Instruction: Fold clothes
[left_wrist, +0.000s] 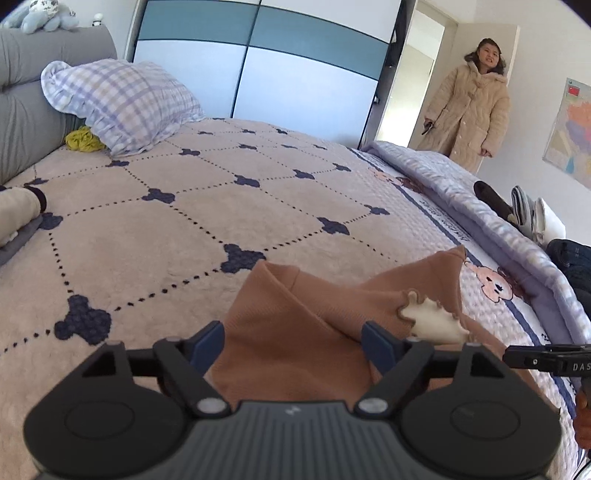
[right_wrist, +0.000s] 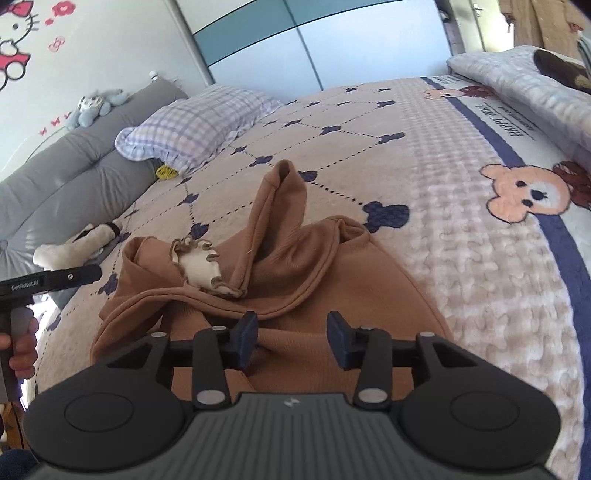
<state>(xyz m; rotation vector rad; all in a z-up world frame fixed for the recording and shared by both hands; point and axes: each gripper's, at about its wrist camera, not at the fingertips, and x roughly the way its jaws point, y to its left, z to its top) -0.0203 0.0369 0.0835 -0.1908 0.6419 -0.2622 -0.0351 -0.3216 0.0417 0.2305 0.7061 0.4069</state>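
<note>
Pretty much nothing is folded yet. The brown garment (right_wrist: 295, 266) is still bunched in a crumpled heap at lower centre on the bed cover (right_wrist: 461, 229). Both the left gripper (left_wrist: 293, 345) and right gripper (right_wrist: 291, 339) are held apart over it, nothing clamped, so all the flattening and folding is left.

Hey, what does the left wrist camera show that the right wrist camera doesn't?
Only the left wrist view shows a woman in a beige coat standing in the doorway and a map on the wall. Only the right wrist view shows the Hello Kitty wall sticker. Both show the brown garment crumpled on the bed, the checked pillow, and an open claw, left claw and right claw.
</note>
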